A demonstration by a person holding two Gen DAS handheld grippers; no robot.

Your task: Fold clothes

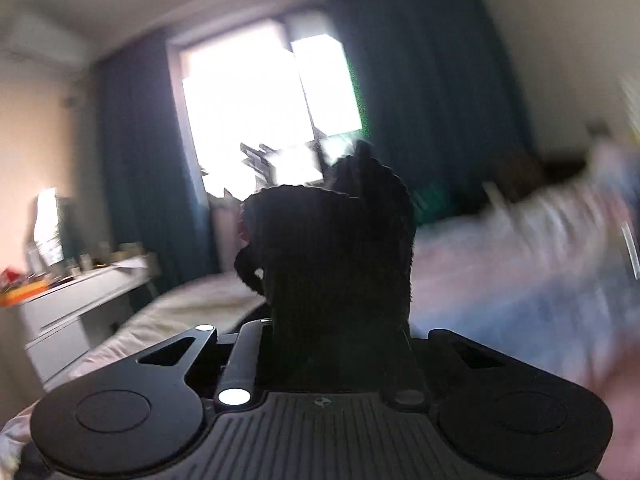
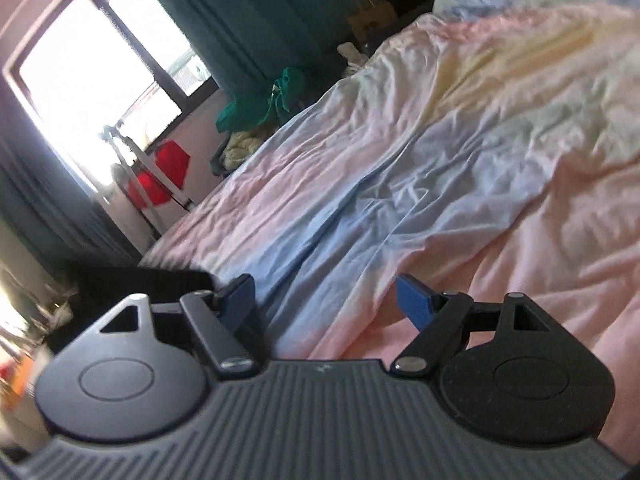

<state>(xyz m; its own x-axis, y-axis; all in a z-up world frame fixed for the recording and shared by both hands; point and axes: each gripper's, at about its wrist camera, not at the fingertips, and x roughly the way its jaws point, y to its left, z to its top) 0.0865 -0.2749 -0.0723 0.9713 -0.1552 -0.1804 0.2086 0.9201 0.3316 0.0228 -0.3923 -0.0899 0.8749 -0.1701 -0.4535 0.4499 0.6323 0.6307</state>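
A black garment (image 1: pixel 332 248) stands bunched up in the left gripper (image 1: pixel 336 332), which is pinched on it, held in the air above the bed (image 1: pixel 520 264) against the bright window (image 1: pixel 260 112). The right gripper (image 2: pixel 326 300) is spread wide with nothing between its blue fingers (image 2: pixel 416 304), just over the rumpled pastel bedsheet (image 2: pixel 440 160).

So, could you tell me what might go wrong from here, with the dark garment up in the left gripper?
The black garment is bunched in the left gripper and hides its fingers, so the grip could be shallow and slip. The right gripper is open over the wrinkled bedsheet and holds nothing; closing there might pinch the sheet instead of the garment.
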